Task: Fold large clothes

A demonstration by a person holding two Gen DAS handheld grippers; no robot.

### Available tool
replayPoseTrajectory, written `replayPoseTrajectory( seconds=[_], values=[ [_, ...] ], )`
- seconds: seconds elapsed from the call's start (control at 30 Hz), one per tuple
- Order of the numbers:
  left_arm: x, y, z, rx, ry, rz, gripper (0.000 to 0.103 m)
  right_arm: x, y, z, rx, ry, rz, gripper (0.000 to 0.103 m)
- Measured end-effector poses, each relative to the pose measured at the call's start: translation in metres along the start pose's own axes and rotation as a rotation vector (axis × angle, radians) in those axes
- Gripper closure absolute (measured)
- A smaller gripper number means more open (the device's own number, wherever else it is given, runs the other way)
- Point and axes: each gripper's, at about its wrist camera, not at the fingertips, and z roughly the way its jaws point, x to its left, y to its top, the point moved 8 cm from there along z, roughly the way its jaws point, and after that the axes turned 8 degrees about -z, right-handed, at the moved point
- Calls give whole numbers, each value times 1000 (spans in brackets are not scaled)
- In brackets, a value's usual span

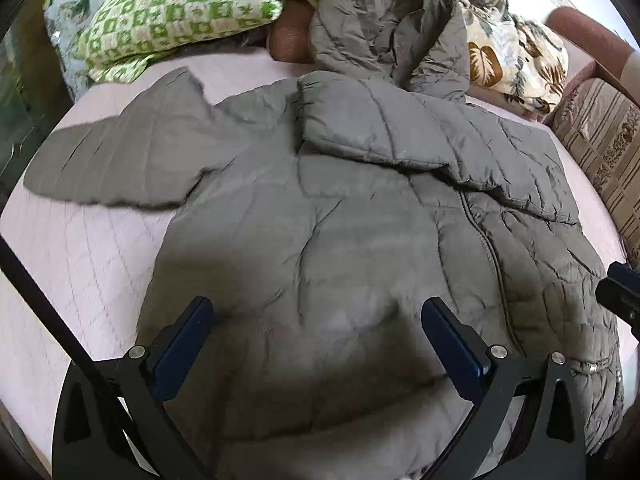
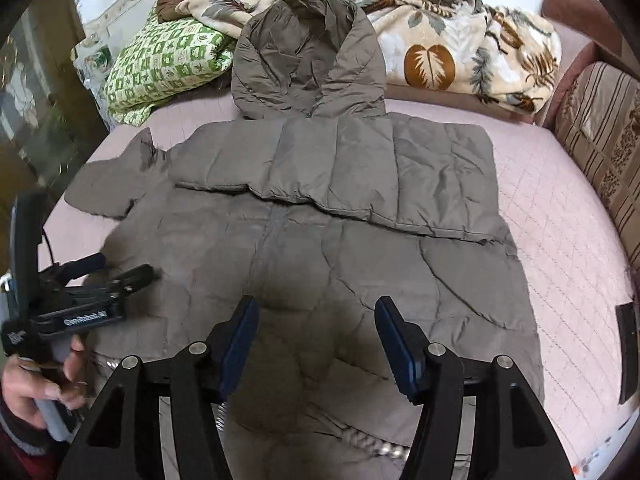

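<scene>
A large grey-brown quilted hooded jacket (image 1: 340, 220) lies flat on the pink quilted bed (image 1: 80, 264). One sleeve (image 2: 360, 172) is folded across the chest; the other sleeve (image 1: 104, 168) lies spread out to the left. The hood (image 2: 308, 60) points toward the far pillows. My left gripper (image 1: 316, 312) is open and empty, hovering over the jacket's lower body. My right gripper (image 2: 316, 312) is open and empty above the jacket's lower middle. The left gripper also shows in the right wrist view (image 2: 116, 272), held by a hand at the left.
A green checked pillow (image 2: 160, 64) and a leaf-patterned blanket (image 2: 440, 36) lie at the head of the bed. A striped cushion (image 2: 600, 128) and a reddish headboard or armrest (image 2: 568, 12) stand at the right. Bare pink bedcover (image 2: 560, 220) shows to the right of the jacket.
</scene>
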Motion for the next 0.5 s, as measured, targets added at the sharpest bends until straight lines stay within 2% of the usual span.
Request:
replayPoseTrajectory(
  seconds=[0.13, 0.23, 0.3, 0.33, 0.37, 0.43, 0.47, 0.5],
  values=[
    [22, 4, -9, -25, -19, -82, 0, -6, 16, -1, -74, 41, 51, 38],
    [50, 13, -14, -39, -75, -221, 0, -14, 32, 12, -92, 58, 62, 38],
    [72, 15, -11, -12, -140, -352, 0, -11, 36, 23, -76, 85, 40, 38],
    [80, 16, -9, 5, -152, -386, 0, -8, 36, 28, -69, 98, 21, 38],
    [90, 19, -7, 17, -150, -408, 0, -7, 34, 32, -79, 103, 7, 38],
    [109, 34, -11, -23, -135, -395, 0, -8, 26, 40, -125, 117, -1, 38],
    [119, 42, -17, -59, -97, -378, 0, -10, 21, 46, -129, 131, 6, 39],
    [132, 51, -23, -96, -46, -358, 0, -9, 17, 55, -96, 135, 11, 43]
  ],
)
